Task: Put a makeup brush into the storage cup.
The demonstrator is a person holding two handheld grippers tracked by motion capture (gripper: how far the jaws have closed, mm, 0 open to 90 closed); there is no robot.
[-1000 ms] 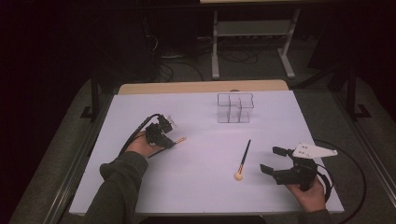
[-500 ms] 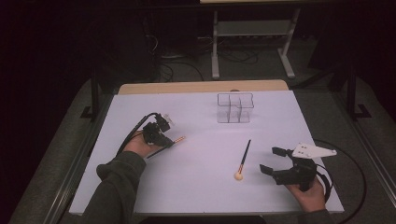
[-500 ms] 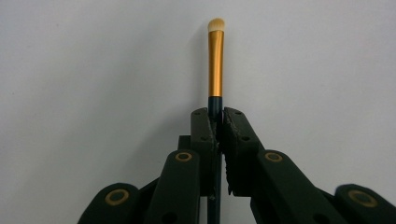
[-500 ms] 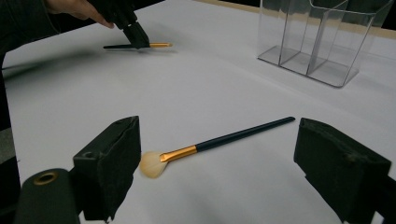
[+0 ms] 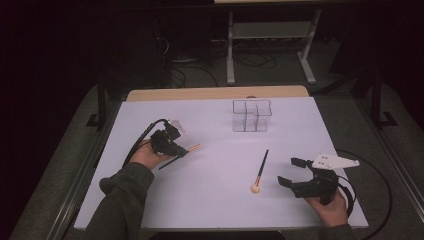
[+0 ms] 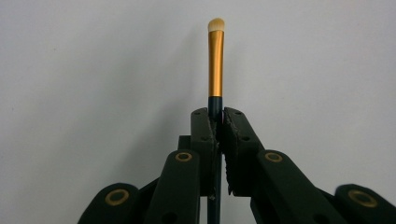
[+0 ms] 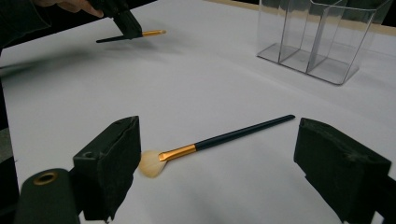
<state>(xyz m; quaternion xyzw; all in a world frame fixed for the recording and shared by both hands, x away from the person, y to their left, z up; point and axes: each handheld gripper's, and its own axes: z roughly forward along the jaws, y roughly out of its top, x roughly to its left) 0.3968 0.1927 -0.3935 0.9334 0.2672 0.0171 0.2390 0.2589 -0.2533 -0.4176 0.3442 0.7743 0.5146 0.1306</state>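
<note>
Small brush (image 6: 215, 60) clamped by its dark handle in left gripper (image 5: 176, 148) jaws, low over table (image 5: 210, 210). Fan brush (image 7: 219, 140) flat on table, ungrasped, between spread jaws of right gripper (image 5: 291, 171). Clear organizer (image 5: 251, 116) apparently empty; both brushes likely yet to go in.

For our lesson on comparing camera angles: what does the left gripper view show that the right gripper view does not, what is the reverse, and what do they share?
Left gripper view alone: the left hand-held gripper seen close, jaws shut on the small brush, whose pale tip shows. Right gripper view alone: the right hand-held gripper open around the fan brush lying on the table, and the clear organizer. Shared: the small brush, the left hand-held gripper and the white table.
</note>
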